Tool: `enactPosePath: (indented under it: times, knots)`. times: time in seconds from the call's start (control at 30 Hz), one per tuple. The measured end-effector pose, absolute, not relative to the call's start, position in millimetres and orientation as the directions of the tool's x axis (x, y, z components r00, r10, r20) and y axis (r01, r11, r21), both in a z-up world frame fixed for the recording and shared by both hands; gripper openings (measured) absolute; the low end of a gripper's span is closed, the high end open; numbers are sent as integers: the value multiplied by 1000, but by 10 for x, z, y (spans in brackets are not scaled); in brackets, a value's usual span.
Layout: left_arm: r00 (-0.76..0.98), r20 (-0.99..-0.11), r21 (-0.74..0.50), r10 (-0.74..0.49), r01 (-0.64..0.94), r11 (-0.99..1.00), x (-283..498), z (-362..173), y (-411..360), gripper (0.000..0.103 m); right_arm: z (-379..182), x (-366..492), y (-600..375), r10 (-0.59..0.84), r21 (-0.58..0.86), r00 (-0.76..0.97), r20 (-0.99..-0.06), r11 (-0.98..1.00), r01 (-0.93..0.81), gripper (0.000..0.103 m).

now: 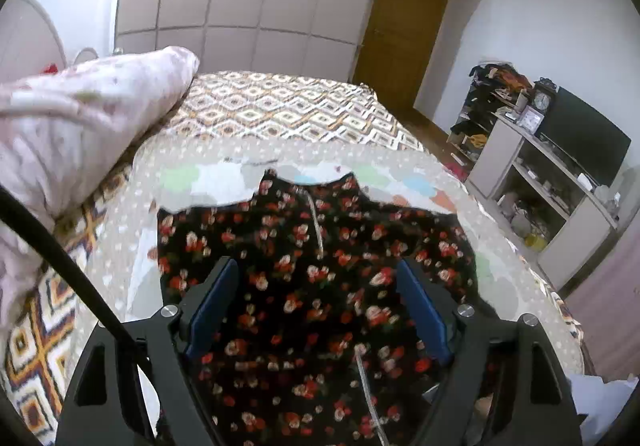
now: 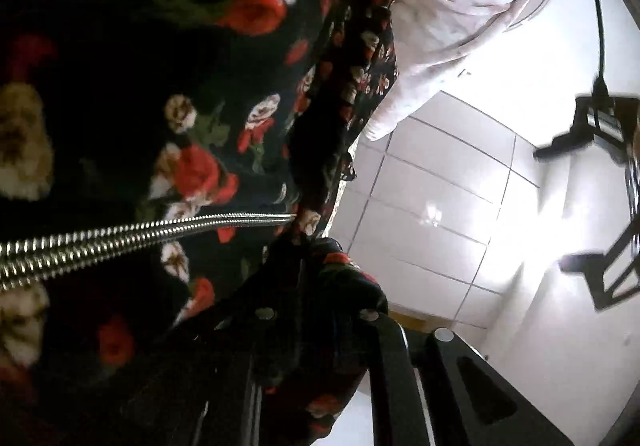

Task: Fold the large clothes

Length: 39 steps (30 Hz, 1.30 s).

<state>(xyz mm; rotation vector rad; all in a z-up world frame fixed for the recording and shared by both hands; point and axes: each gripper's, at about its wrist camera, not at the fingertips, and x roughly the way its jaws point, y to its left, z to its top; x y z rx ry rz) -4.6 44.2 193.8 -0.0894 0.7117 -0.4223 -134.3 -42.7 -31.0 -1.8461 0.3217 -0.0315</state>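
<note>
**Dress spread on the bed, one corner lifted**

We have the dress (image 1: 312, 286) laid out on the dotted sheet (image 1: 132, 230) that covers the near part of the bed (image 1: 288, 106), zipper (image 1: 318, 224) facing up and running down the middle. That flat, face-up lay looks chosen so the fold lines can be judged against the zipper.

Our left gripper (image 1: 316, 306) hangs over the middle of the dress with its blue pads (image 1: 212, 306) spread wide and nothing between them. We read it as waiting to pin or take a second hold while the other side does the work.

In the right wrist view the dress (image 2: 208, 150) fills most of the frame, bunched and very near the lens, with the zipper (image 2: 152, 236) crossing it. Cloth is gathered right at the tip of our right gripper (image 2: 316, 246), so we judge it is clamped on a dress edge, though the fingers are buried in fabric and not plainly seen. The wardrobe (image 2: 432, 206) behind appears tilted, which suggests this gripper is turned on its side, lifting that edge to carry it across.

A pink quilt (image 1: 80, 134) sits piled at the left, beside the work area.
</note>
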Motion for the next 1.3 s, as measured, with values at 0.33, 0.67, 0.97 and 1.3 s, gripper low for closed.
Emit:
enactPosePath:
  times: [0.33,0.67,0.97,1.3]
  knots:
    - [578,-668,-155,-468,508,848,-329,1447,-258,80,433,-1989,-1083,-328,-868,846,-420,417,-270,50]
    - [444,-724,-14,-528,755,655,-831,938,-1556,80,739,-1921,-2291,-437,-604,690,-577,797,-1,50]
    - [557,-754,248,-348,732,635,-768,582,-2080,10,907,-1999,-2613,-386,-447,699,-602,888,106,52]
    - [575,-645,-171,-504,534,828,-277,1271,-867,8,1082,-1957,-2761,-310,-312,731,-608,940,139,52]
